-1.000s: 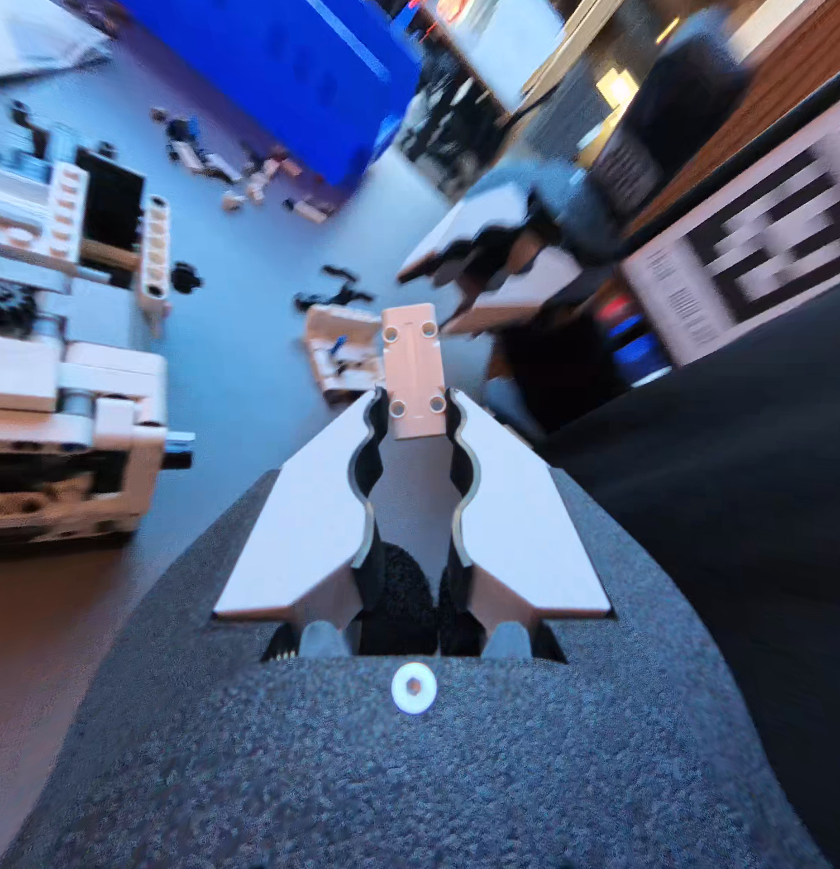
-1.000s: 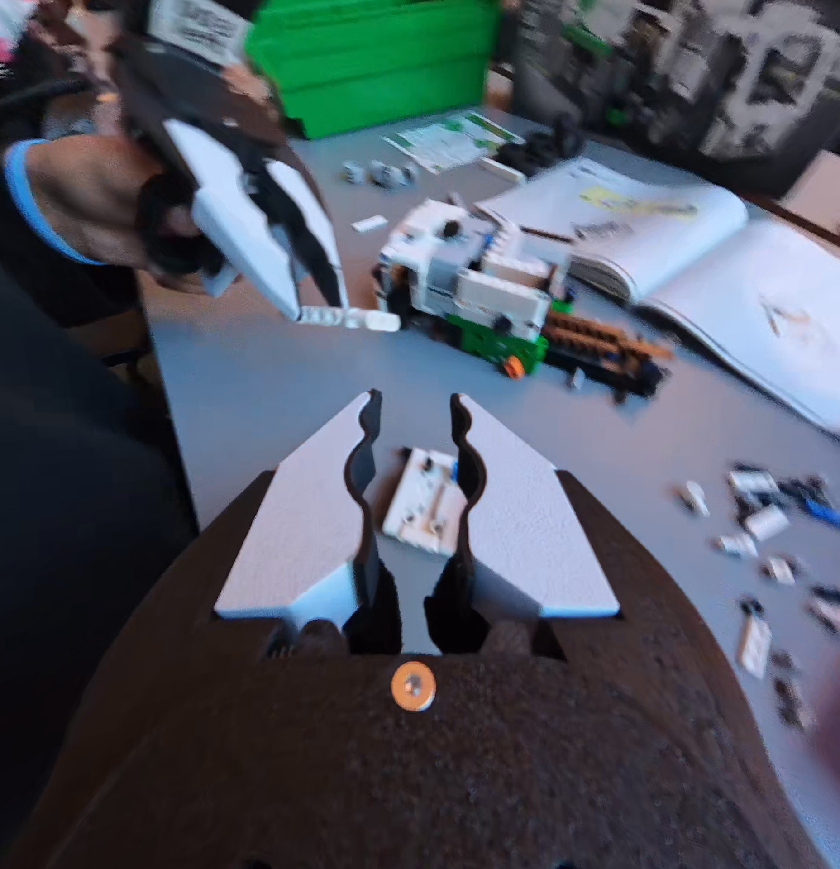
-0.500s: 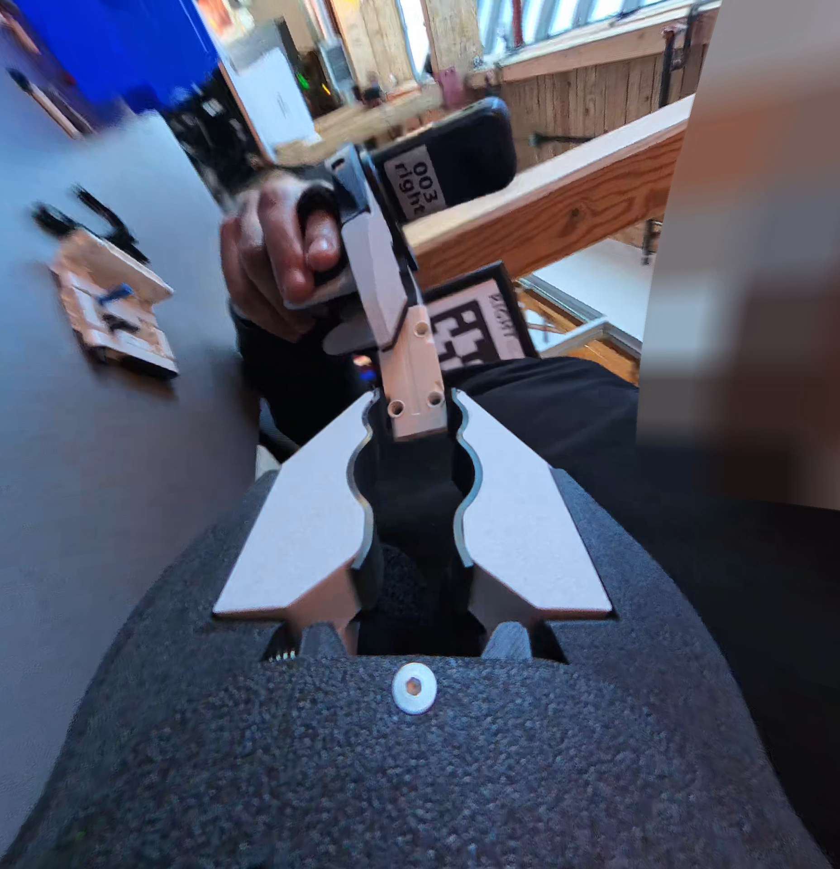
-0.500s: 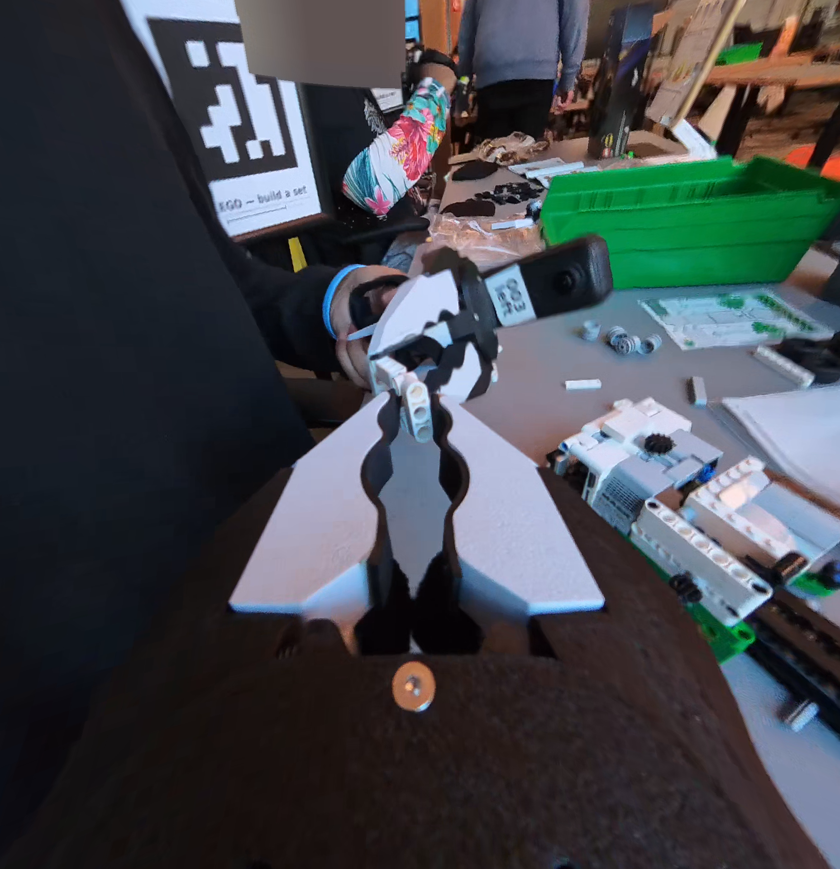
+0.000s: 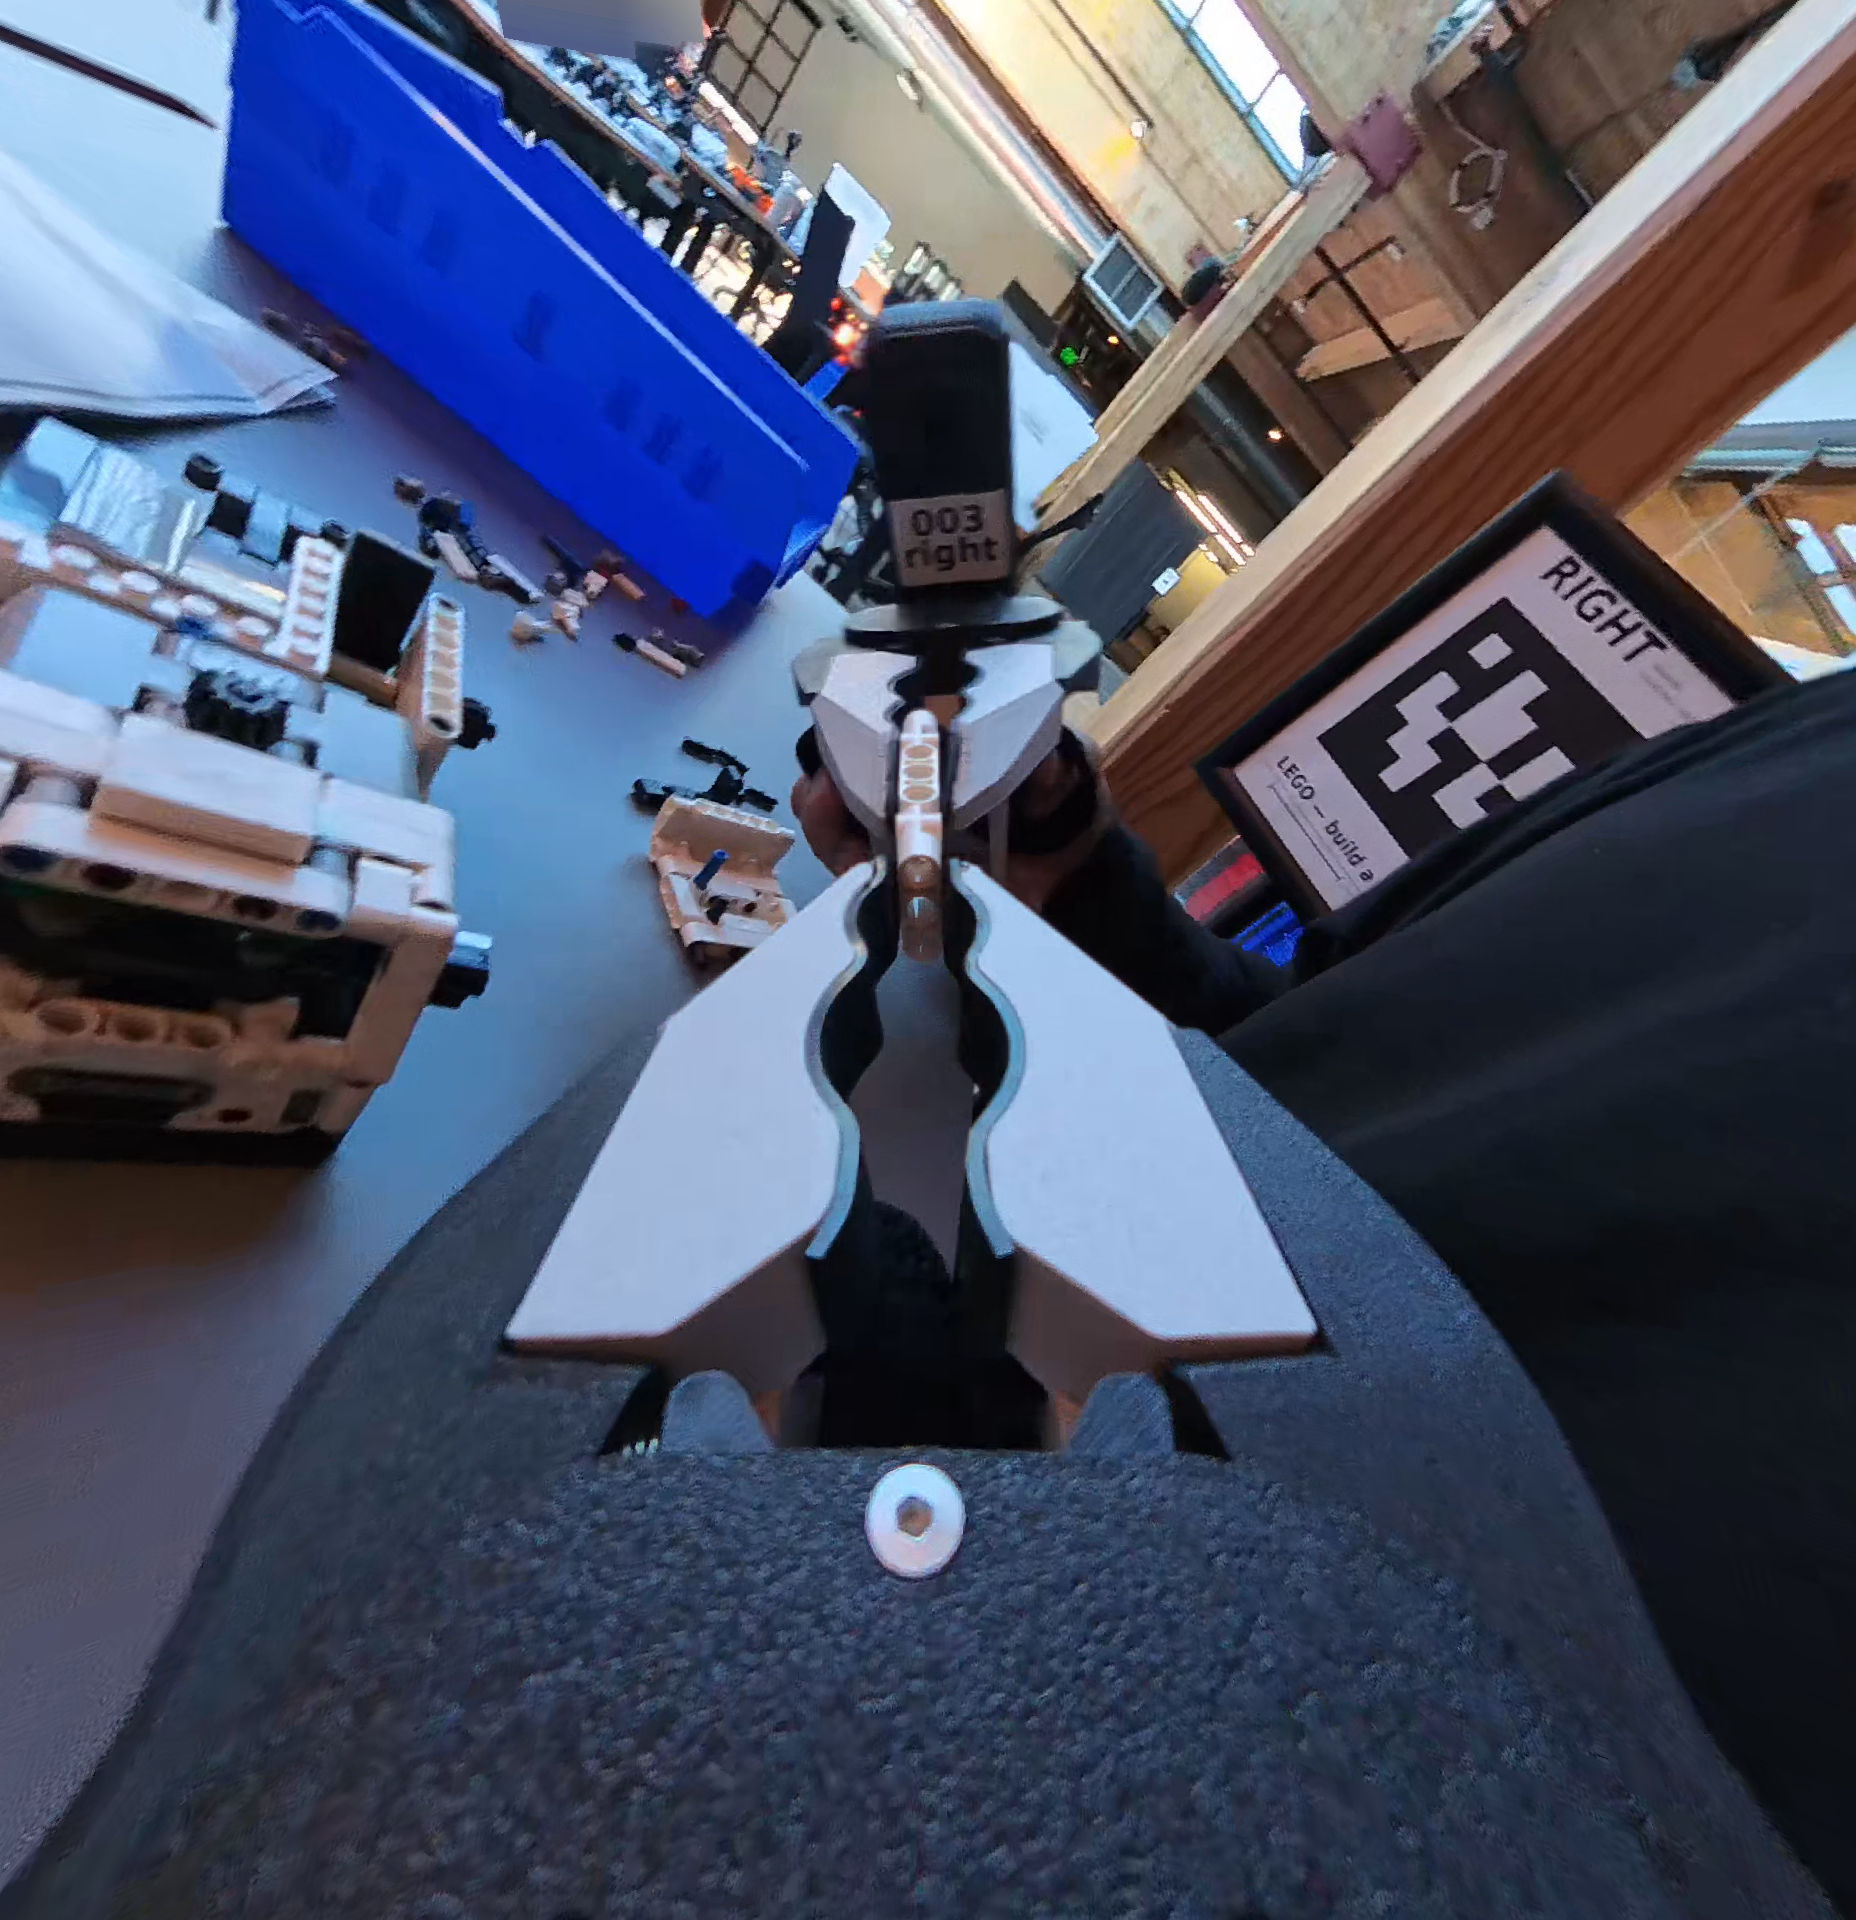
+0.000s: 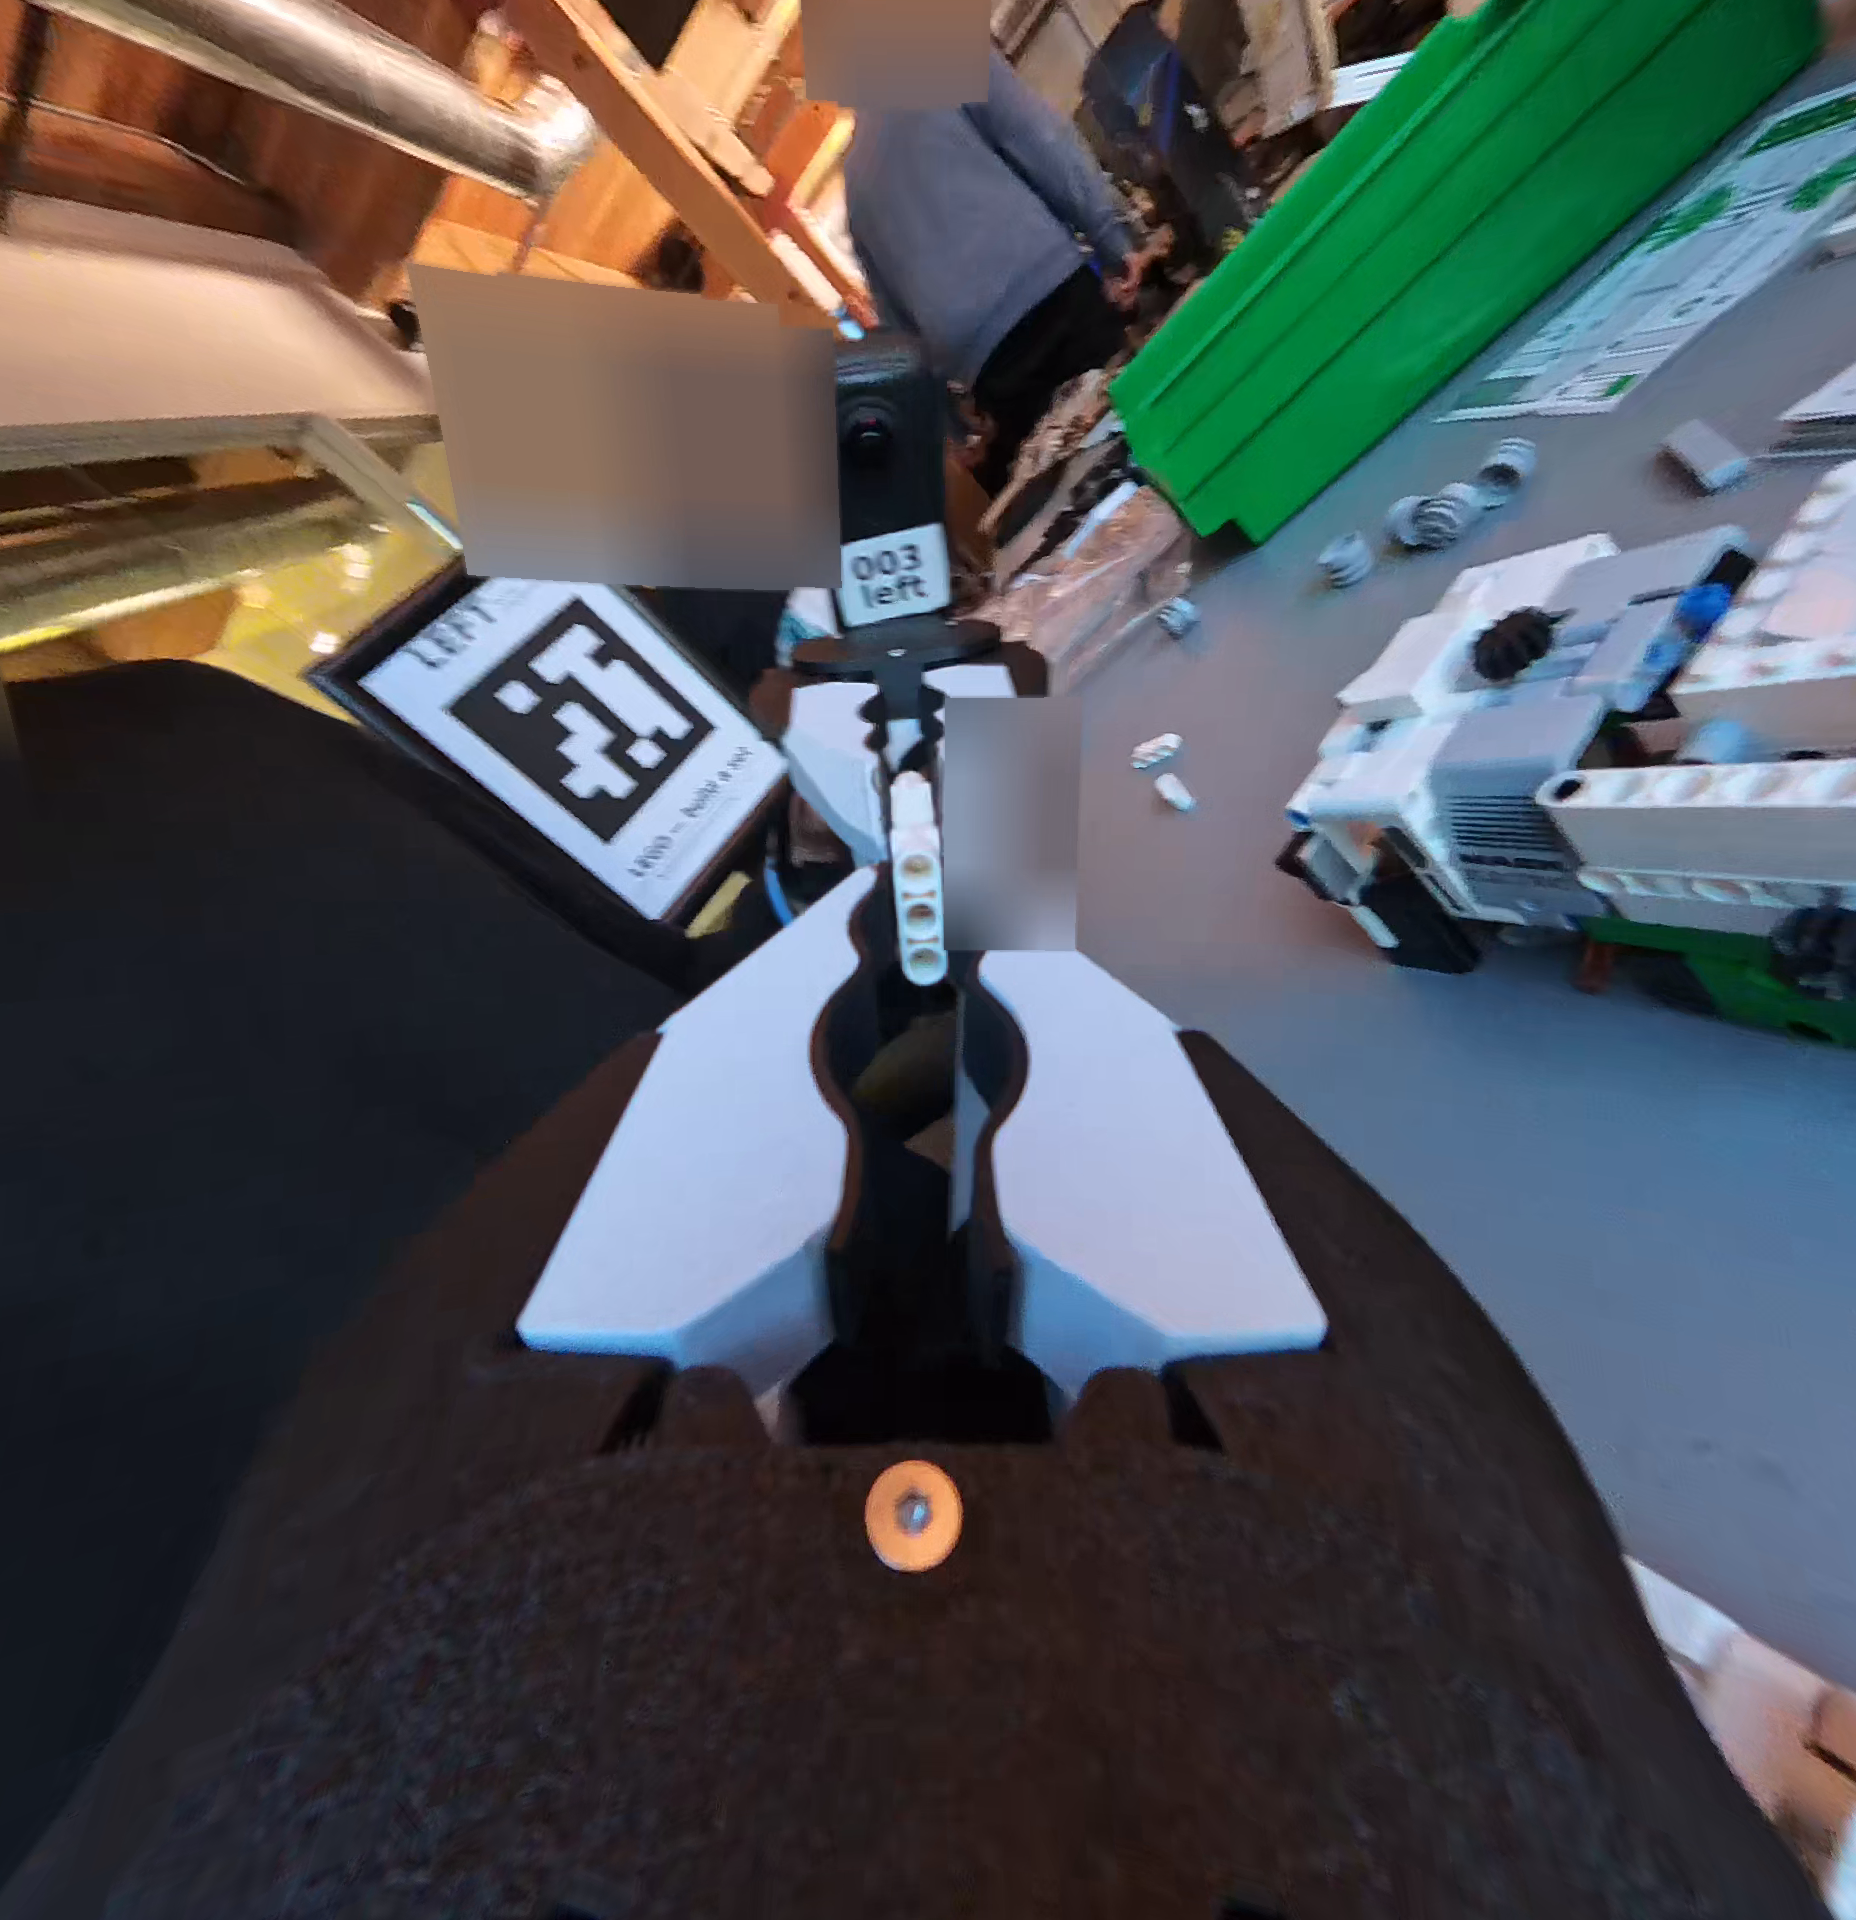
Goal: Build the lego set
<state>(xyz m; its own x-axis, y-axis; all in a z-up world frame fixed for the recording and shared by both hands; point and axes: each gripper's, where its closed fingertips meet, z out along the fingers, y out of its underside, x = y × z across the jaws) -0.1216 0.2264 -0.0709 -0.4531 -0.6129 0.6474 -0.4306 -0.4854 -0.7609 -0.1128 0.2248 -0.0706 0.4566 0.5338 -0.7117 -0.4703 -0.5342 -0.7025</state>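
Both grippers have swung round since a second ago to face each other tip to tip above the table edge [image 5: 550,935]. Left gripper [image 5: 916,914] is nearly closed, pinching one end of a white beam [image 5: 919,774]; the right gripper [image 6: 919,951] grips the other end [image 6: 919,894]. Well apart on the table sits the half-built truck [image 5: 176,862], with loose parts [image 5: 591,608] near a blue bin [image 5: 508,312].

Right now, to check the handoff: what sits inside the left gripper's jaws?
One end of a white lego piece sits between the tips of the left gripper. The other end is in the right gripper. The fingers hide the contact faces.
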